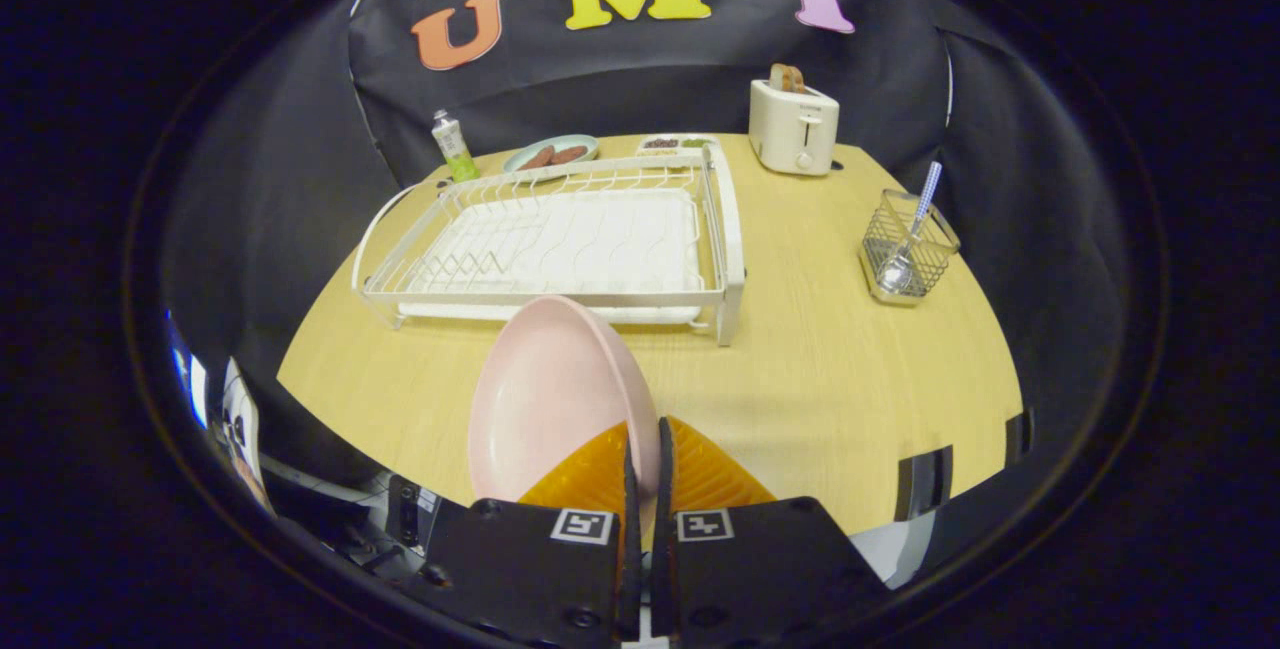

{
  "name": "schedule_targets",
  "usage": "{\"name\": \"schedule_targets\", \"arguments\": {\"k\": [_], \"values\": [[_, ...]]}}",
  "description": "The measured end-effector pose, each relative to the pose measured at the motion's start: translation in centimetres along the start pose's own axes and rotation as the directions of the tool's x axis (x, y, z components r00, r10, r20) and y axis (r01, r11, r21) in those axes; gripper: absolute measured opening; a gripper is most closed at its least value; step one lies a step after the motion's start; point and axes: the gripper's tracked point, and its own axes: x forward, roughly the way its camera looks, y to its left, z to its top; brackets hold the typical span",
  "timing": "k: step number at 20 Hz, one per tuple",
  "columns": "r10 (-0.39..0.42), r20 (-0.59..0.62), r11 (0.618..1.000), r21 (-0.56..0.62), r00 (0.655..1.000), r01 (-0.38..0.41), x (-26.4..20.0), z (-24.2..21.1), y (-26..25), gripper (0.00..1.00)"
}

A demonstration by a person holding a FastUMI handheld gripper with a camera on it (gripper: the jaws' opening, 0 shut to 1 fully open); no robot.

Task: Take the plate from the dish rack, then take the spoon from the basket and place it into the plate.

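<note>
The claw grips a pale pink plate by its rim, both orange fingers pressed close together on the edge so that only a thin slot shows between them. The plate stands on edge, tilted, its hollow face turned to the left of the fingers, raised above the light wood worktop and just in front of the dish rack. The claw points level across the worktop toward the booth's back wall. Just beyond the plate, the white wire rack sits on its drip tray with no dishes in its slots. Off to the right of the fingers and well apart from the rack, a small wire basket holds the spoon, bowl down and handle leaning up and to the right. At the far edge of the worktop stand a white toaster with bread in its slot, a small bottle, a green plate of sausages and a small tray of food.
</note>
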Motion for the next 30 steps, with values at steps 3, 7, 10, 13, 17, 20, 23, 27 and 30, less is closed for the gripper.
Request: {"name": "schedule_targets", "arguments": {"k": [3, 7, 10, 13, 17, 20, 23, 27, 30], "values": [[0.061, -0.019, 0.997, 0.046, 0.998, -0.061, 1.4, -0.6, -1.2, 0.11], [0.091, -0.064, 0.992, 0.097, 0.994, -0.085, 4.1, -1.5, -2.4, 0.17], [0.063, -0.061, 0.995, 0.086, 0.996, -0.057, 5.2, -1.4, -3.5, 0.2], [0.007, -0.025, 0.998, 0.059, 1.0, -0.006, 5.3, -0.8, -4.9, 0.24], [-0.031, 0.078, 0.999, 0.017, 0.996, 0.03, 4.6, 1.3, -7.0, 0.39], [-0.081, 0.161, 0.997, -0.002, 0.984, 0.083, 3.0, 2.7, -9.1, 0.61], [-0.149, 0.242, 0.988, 0.003, 0.959, 0.153, 1.4, 4.2, -11.7, 0.79], [-0.173, 0.341, 0.984, 0.02, 0.924, 0.177, -0.5, 6.4, -14.2, 0.82], [-0.243, 0.461, 0.969, 0.071, 0.854, 0.237, -2.3, 8.9, -18.0, 0.93]]}}
